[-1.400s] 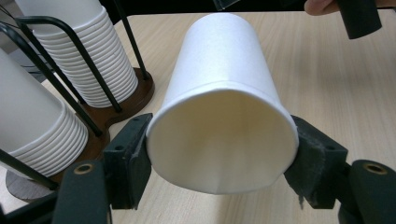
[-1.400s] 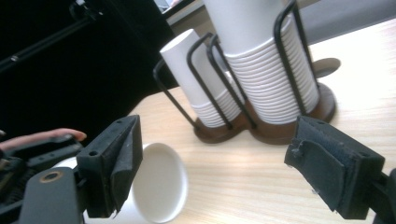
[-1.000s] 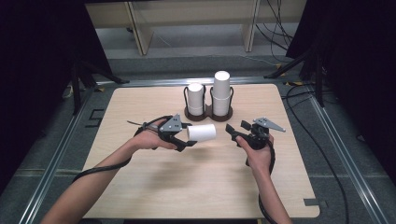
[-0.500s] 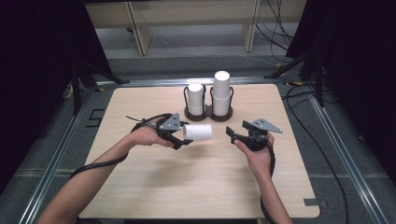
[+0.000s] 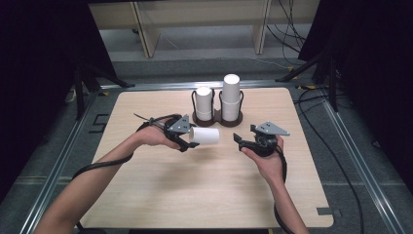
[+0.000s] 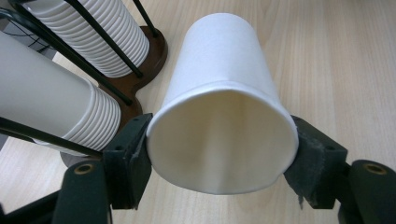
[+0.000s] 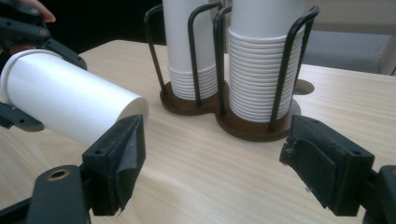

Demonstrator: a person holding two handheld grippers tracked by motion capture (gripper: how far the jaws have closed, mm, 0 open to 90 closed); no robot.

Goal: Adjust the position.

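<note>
A white paper cup (image 5: 205, 135) lies on its side in the air above the table, its rim squeezed between the pads of my left gripper (image 5: 192, 139). In the left gripper view the cup (image 6: 224, 93) points away with its open mouth toward the camera, and my left gripper (image 6: 222, 158) is shut on its rim. My right gripper (image 5: 241, 140) hovers a short way right of the cup's base. Its jaws have just been opening, with nothing between them. In the right gripper view, my right gripper (image 7: 210, 154) frames bare table, with the cup (image 7: 70, 105) at its left.
A dark wire holder (image 5: 216, 119) stands at the table's far middle with two stacks of white cups, the left stack (image 5: 203, 102) shorter than the right stack (image 5: 231, 95). Bare wooden tabletop (image 5: 204, 185) lies in front of both hands. Cables trail off the table's right side.
My left gripper and its cup have drifted slightly left, away from the right gripper. The right hand has stayed where it was.
</note>
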